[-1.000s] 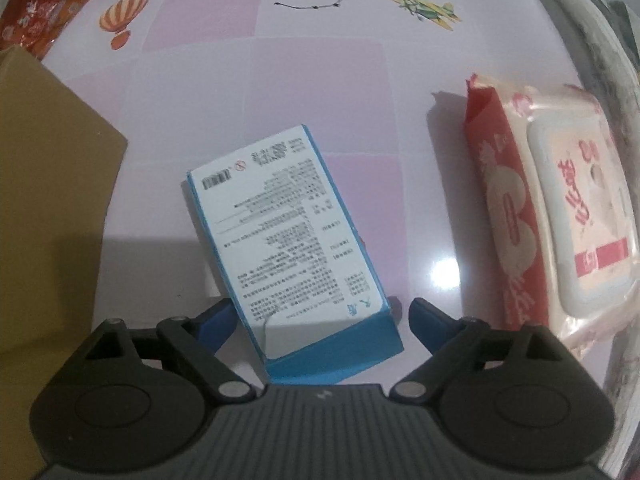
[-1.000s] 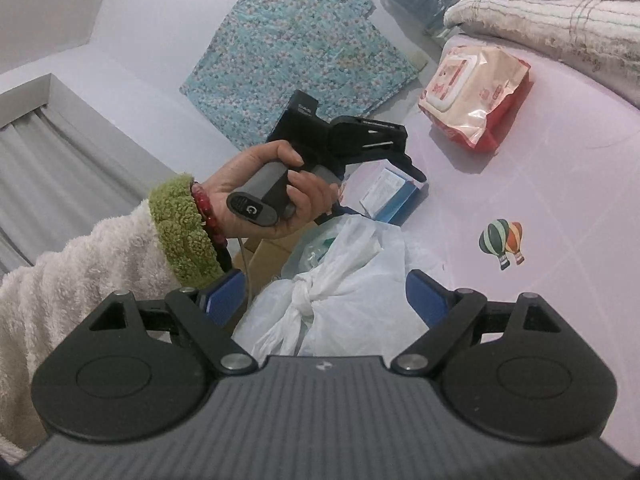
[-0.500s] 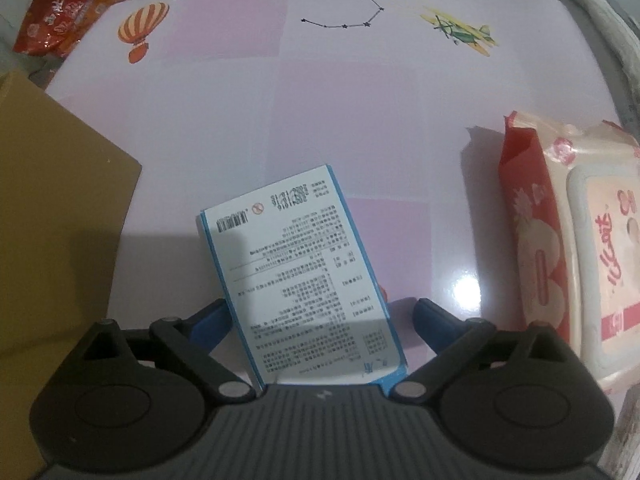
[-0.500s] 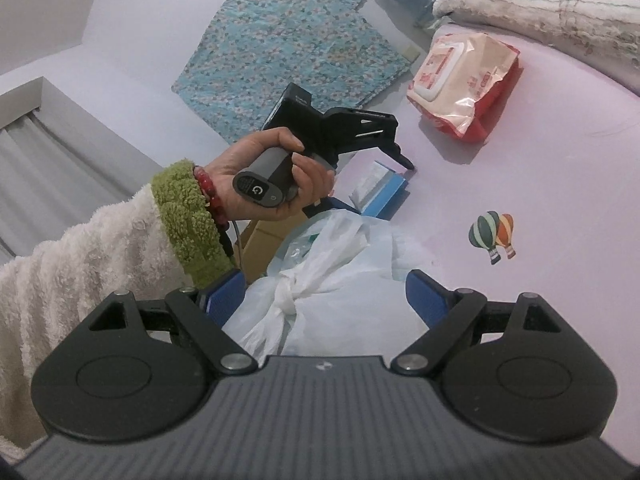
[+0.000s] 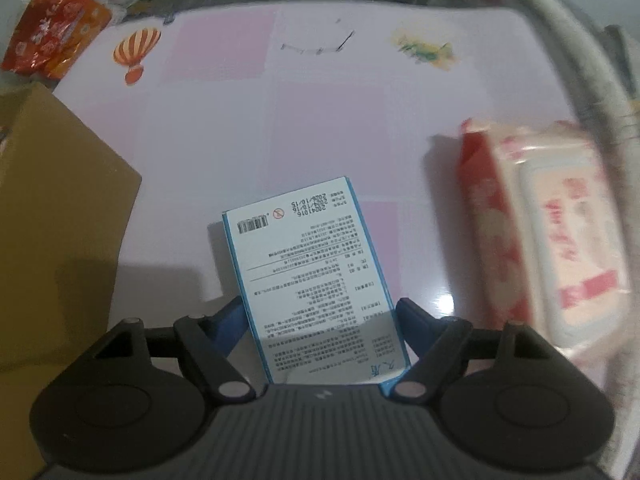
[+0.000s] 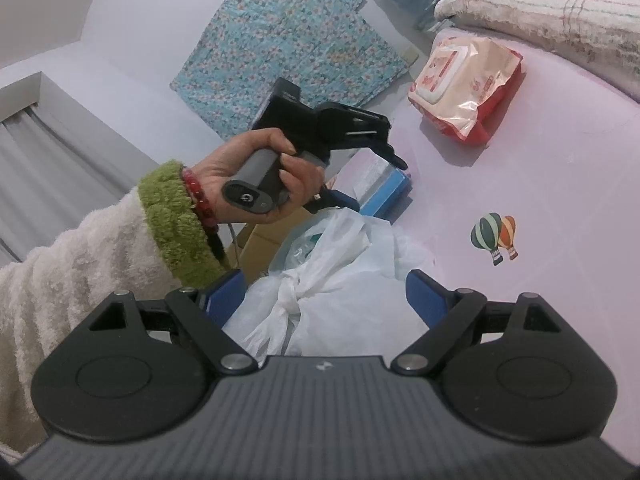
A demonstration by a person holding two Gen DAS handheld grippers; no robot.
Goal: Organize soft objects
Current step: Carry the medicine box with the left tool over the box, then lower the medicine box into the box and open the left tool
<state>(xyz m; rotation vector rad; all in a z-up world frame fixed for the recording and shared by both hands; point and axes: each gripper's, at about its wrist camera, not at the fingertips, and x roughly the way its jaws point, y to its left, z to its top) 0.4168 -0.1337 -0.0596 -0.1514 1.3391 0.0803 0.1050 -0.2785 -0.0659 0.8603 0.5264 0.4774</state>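
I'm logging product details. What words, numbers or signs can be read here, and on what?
"20241016": blue-edged box, white face, seen upside down.
"2026/10/15": same face, beside it.
Barcode and a crossed-circle sign: same face; the digits and the fine print below are too small to read.
Wipes pack: red characters, blurred.
Orange packet: white characters, unreadable.

One blue box [image 5: 316, 280], one wipes pack [image 5: 552, 232], one cardboard box [image 5: 52, 208], one white bag [image 6: 340, 288]

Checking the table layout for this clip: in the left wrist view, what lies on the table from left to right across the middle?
Brown cardboard box → blue-and-white carton → red-and-pink wet wipes pack.
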